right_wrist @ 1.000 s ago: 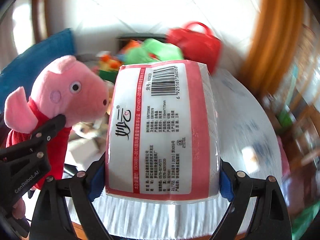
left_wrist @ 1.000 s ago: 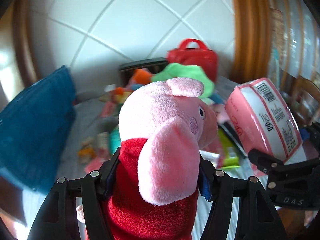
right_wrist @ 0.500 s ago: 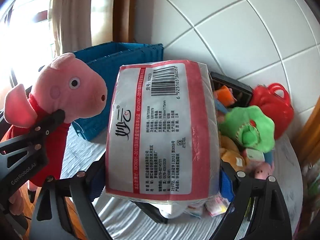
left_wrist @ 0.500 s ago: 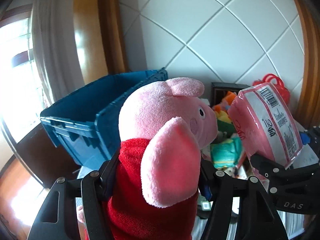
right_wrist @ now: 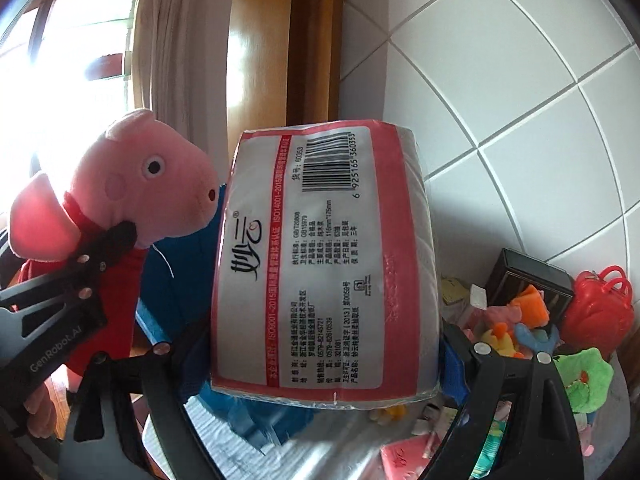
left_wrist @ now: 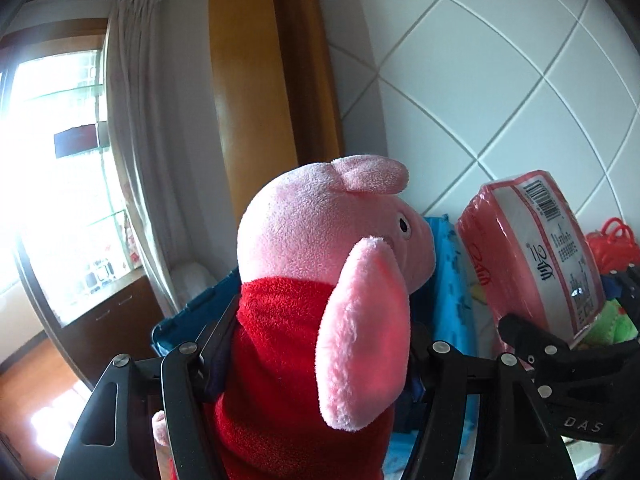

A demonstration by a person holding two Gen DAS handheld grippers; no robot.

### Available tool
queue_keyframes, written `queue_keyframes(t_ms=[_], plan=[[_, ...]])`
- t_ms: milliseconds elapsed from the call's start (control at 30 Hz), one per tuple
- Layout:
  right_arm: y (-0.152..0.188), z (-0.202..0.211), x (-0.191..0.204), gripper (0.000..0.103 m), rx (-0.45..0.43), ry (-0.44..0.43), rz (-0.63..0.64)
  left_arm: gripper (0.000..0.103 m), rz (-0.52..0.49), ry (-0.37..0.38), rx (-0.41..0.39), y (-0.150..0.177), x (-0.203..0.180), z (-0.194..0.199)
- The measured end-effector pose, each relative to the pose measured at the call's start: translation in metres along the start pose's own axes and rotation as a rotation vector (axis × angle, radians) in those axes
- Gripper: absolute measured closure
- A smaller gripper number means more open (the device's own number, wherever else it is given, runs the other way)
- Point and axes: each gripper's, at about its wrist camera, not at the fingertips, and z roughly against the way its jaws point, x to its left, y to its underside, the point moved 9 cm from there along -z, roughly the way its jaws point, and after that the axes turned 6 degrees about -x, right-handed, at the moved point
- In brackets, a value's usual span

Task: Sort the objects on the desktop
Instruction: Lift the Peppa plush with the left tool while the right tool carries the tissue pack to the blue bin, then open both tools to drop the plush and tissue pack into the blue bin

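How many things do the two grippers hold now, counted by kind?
Plush toys: 1, the pig in the left gripper
Tissue: 1, the pack in the right gripper
Total: 2

Left gripper [left_wrist: 320, 344] raised, jaws clamped on load; right gripper [right_wrist: 320, 344] alongside, likewise clamped.

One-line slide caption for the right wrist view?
Right gripper holds a pink tissue pack aloft beside the left gripper's pig plush, toys heaped behind.
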Motion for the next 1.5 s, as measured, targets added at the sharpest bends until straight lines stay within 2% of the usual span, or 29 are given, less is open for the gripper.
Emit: queue_keyframes(t_ms=[233, 433, 667, 800, 1133, 1333, 1500], plan=[[-0.030, -0.089, 0.045, 0.012, 0.090, 0.078, 0.002, 0.037, 0.009, 0.053, 0.126, 0.013, 0.050, -0.106], [-0.028, -0.131, 0.053, 0.012, 0.176, 0.130, 0.018, 0.037, 0.016, 0.112, 0.211, 0.032, 0.062, -0.159], [-0.020, -0.157, 0.059, 0.012, 0.232, 0.161, 0.022, 0.037, 0.005, 0.154, 0.245, 0.041, 0.060, -0.187], [-0.014, -0.165, 0.047, 0.012, 0.245, 0.178, 0.024, 0.036, -0.008, 0.178, 0.267, 0.040, 0.054, -0.203], [-0.024, -0.191, 0.022, 0.012, 0.299, 0.225, -0.004, 0.035, -0.019, 0.227, 0.366, 0.036, 0.035, -0.250], [-0.029, -0.203, 0.013, 0.012, 0.324, 0.232, -0.012, 0.033, -0.047, 0.221, 0.399, 0.039, 0.024, -0.265], [-0.029, -0.207, 0.010, 0.011, 0.335, 0.231, -0.005, 0.031, -0.048, 0.202, 0.374, 0.033, 0.028, -0.261]])
